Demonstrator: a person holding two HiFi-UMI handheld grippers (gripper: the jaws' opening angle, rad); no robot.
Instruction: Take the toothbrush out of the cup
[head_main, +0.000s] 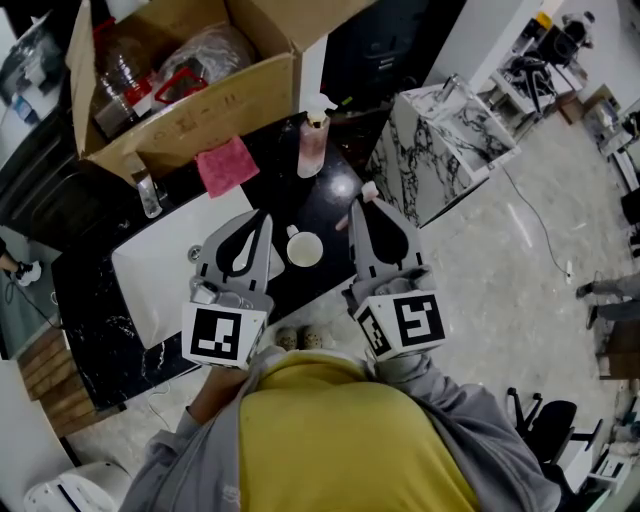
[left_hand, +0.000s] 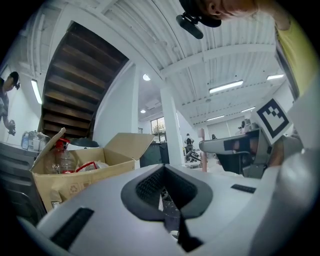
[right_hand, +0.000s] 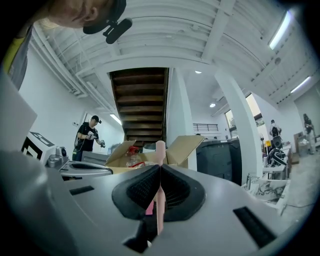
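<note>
From the head view, the right hand-held gripper (head_main: 358, 206) pinches the pink toothbrush (head_main: 368, 189). The toothbrush is out of the white cup (head_main: 304, 249), which sits by the counter's (head_main: 335, 215) front edge.

In the left gripper view, the left hand-held gripper (left_hand: 165, 172) is pressed together and holds nothing.

In the right gripper view, the toothbrush (right_hand: 160, 150) stands up between the pads. The job looks almost done.

Counter (head_main: 335, 215): bare dark strip between cup (head_main: 304, 249) and spray bottle (head_main: 314, 140), passable. Cup: flanked closely by left gripper (head_main: 264, 217) and right gripper (head_main: 357, 206), narrow gap on each side, open above. Far side: blocked by cardboard box (head_main: 190, 110), pink cloth (head_main: 227, 165) lying just before it. Left: open sink (head_main: 150, 275), faucet (head_main: 147, 190) upright at its far rim. Right: counter edge, then marble-patterned cabinet (head_main: 440, 140) across a floor gap.
</note>
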